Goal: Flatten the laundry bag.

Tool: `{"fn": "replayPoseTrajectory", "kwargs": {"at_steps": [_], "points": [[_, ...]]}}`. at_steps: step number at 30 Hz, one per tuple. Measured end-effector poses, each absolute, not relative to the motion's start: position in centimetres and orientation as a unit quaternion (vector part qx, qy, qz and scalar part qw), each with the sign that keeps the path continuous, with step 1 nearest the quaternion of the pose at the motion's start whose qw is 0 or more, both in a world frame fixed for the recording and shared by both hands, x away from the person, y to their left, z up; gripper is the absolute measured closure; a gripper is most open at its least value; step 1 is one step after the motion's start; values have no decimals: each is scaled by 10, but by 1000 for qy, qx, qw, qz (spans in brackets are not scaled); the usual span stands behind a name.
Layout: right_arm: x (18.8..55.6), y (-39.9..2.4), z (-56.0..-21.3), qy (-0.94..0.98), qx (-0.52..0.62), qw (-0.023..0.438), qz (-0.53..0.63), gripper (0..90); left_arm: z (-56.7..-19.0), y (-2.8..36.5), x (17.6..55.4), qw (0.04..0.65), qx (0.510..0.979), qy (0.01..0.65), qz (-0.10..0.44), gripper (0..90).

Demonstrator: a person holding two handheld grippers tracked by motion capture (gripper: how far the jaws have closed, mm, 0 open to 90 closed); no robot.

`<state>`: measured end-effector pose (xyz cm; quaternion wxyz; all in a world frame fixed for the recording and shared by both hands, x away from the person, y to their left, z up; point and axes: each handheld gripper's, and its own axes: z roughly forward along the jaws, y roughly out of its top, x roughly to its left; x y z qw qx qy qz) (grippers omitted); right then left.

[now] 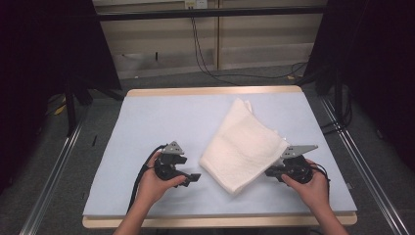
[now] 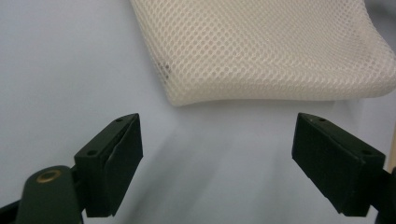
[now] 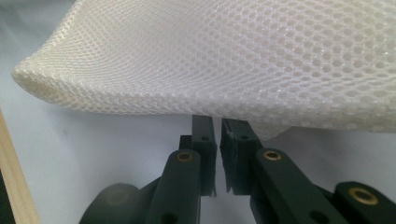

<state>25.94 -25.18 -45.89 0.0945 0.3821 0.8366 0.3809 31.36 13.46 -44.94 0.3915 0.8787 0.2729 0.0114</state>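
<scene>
**Mesh cloth pinched at its right edge; left gripper apart from it and open**

One white mesh cloth lies folded on the pale blue table top, right of centre. Its long axis runs on a diagonal, from the far narrow end near the middle of the table down to a broad near end facing the person. In the right gripper view the cloth's edge sags over the jaws and hangs clear of the surface, so that side is lifted rather than flat.

The right gripper sits at the cloth's right-hand near edge. Its jaws stand nearly together with only a slim gap, their tips going up under the mesh fold; the inspector judges this a grip on the cloth's edge, though the contact itself is hidden by the fabric.

The left gripper rests just beside the cloth's near left corner, not touching it. In the left gripper view its two jaws stand wide apart with nothing between them, and the rounded corner of the cloth lies straight ahead of the tips, a short reach beyond them.

The governing relation: the free corner lies ahead of the left gripper, toward the table's middle, across the cloth's short side from the held edge. A coming move would likely be a short advance of the left gripper onto that corner.

Count: one cloth, two grippers, two hands, one table.
</scene>
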Motion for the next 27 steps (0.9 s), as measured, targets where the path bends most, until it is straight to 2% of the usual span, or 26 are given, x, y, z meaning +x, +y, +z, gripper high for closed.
{"fn": "replayPoseTrajectory", "kwargs": {"at_steps": [6,9,16,21,27], "points": [[259,-250,-460,835,389,91,377,839,-444,119,310,396,883,252,14,216],[260,-250,-461,837,386,92,376,840,-442,113,307,396,885,244,9,282],[260,-249,-463,839,385,85,376,844,-439,95,302,399,892,214,4,306],[261,-249,-463,840,388,84,370,843,-442,81,298,374,908,188,5,306],[261,-248,-465,842,385,82,370,841,-451,70,298,365,912,186,11,304]]}}
